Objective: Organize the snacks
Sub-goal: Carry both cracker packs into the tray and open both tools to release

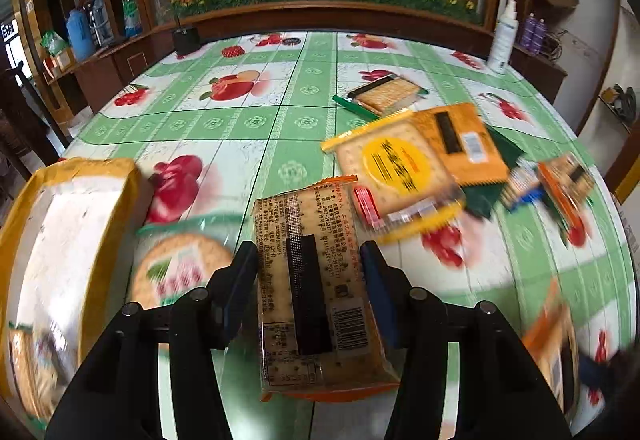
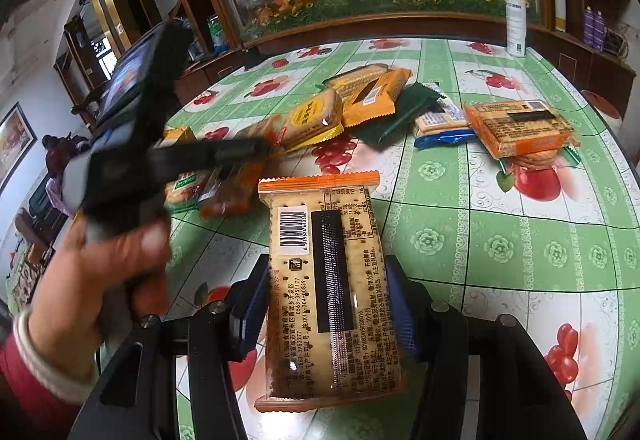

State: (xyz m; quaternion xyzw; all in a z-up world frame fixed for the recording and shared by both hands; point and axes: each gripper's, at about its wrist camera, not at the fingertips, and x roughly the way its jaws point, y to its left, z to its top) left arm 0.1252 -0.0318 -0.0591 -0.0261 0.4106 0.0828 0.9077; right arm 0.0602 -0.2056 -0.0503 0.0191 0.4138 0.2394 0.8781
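Note:
In the left wrist view my left gripper (image 1: 310,272) is shut on an orange-edged clear packet of square crackers (image 1: 308,216), both pads against its long sides, just above the tablecloth. My right gripper (image 2: 326,292) is shut on a second packet of the same kind (image 2: 320,196), held above the table with the barcode side up. In the right wrist view a hand (image 2: 100,272) holds the blurred left gripper over packets at the left. More snack packets lie in a loose pile (image 2: 360,104) further back.
A large yellow-edged bag (image 1: 60,240) and a green round-cracker packet (image 1: 180,264) lie left of my left gripper. An orange packet (image 2: 520,128) rests on another at the right. A white spray bottle (image 2: 516,20) stands at the far table edge, before a wooden cabinet.

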